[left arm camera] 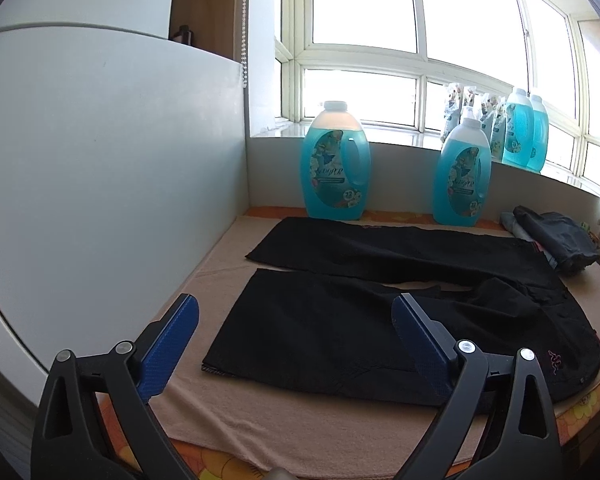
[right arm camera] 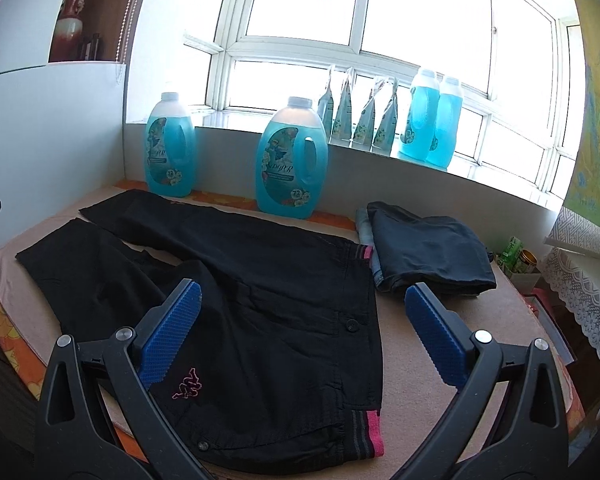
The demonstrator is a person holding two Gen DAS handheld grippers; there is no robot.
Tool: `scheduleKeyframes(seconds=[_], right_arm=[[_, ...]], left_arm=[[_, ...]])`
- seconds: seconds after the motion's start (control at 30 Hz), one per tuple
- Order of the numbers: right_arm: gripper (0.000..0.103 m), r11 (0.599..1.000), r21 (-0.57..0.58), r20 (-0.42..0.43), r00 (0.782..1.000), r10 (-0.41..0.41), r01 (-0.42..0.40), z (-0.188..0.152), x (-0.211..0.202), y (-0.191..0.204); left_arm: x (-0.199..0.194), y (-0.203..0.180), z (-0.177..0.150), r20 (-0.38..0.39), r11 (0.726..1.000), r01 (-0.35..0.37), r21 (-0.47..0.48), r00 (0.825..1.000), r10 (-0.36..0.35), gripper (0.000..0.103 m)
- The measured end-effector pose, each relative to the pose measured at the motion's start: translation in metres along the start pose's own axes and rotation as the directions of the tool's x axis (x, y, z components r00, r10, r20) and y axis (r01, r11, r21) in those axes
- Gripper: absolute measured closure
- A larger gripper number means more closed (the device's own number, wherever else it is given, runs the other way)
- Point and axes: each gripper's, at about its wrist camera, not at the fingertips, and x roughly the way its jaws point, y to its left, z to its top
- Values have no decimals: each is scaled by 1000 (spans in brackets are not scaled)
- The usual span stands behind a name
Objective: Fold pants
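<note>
My left hand-held gripper (left arm camera: 296, 316) hangs with jaws apart over the black pants (left arm camera: 380, 300), which lie flat on the desk (left arm camera: 260, 420). My right hand-held gripper (right arm camera: 302, 306), also apart and empty, alone shows their pink-striped waistband (right arm camera: 370, 432) beside folded clothes (right arm camera: 428, 256).

Black pants (right arm camera: 260, 280) with pink logo, blue tool pads (right arm camera: 172, 336), turquoise bottles (right arm camera: 290, 160), beige towel (left arm camera: 260, 420)

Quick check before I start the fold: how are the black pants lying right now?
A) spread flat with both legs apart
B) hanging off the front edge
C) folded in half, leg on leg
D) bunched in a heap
A: the black pants lie flat on the beige towel, the two legs side by side with a gap of towel between them.
</note>
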Motion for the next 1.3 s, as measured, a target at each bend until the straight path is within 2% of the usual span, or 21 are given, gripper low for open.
scheduleKeyframes(seconds=[0.17,0.4,0.57,0.67,0.7,0.93,1.03,1.13,1.3], right_arm=[[0,997,-52,-20,998,63,-64,23,19,5],[0,987,-69,-33,990,140,-142,57,52,2],[4,972,-62,-74,973,220,-225,86,92,-3],[7,960,-89,-94,962,257,-265,106,121,0],[7,956,-102,-99,959,266,-275,112,131,1],[22,919,-118,-219,913,345,-376,134,223,13],[28,916,-123,-276,900,337,-381,128,265,18],[38,912,-120,-342,878,333,-393,119,308,20],[40,902,-119,-428,841,330,-414,96,369,20]], left_arm=[[17,8,13,-25,998,54,-11,998,-54,17],[39,10,36,-27,998,68,8,997,-67,21],[60,8,54,-43,996,81,31,996,-79,25],[74,6,68,-54,995,98,37,994,-96,30],[80,7,73,-63,994,105,37,993,-103,35],[131,-2,93,-130,989,141,39,982,-135,41],[159,-7,95,-176,987,160,26,972,-153,44],[184,-14,95,-213,986,160,41,966,-147,45],[226,-25,91,-287,982,183,47,944,-162,49]])
